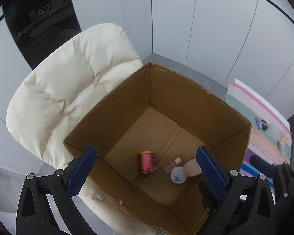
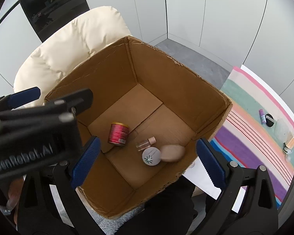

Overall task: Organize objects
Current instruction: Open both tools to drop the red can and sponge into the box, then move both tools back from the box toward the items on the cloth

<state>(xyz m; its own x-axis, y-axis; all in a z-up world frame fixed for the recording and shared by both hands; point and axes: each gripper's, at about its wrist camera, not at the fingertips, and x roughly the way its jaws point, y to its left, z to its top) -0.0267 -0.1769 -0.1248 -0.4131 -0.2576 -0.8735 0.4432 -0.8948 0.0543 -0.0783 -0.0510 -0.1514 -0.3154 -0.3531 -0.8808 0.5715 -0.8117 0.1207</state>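
An open cardboard box (image 1: 186, 101) (image 2: 166, 74) stands on a cream cushioned chair. On its floor lie a red can (image 1: 146, 161) (image 2: 118, 133), a small clear bottle (image 1: 171, 164) (image 2: 145, 143), a round white jar (image 1: 178, 177) (image 2: 151, 156) and a beige oval object (image 1: 193, 168) (image 2: 172, 152). My left gripper (image 1: 147, 174) is open and empty above the box's near side; it also shows in the right wrist view (image 2: 49, 98). My right gripper (image 2: 147, 164) is open and empty above the box.
A cream chair (image 1: 68, 82) (image 2: 72, 45) holds the box. To the right a striped cloth (image 2: 254, 129) (image 1: 268, 137) carries a purple tube (image 2: 262, 116), a black round object (image 2: 269, 120) and several other small items. Grey wall panels stand behind.
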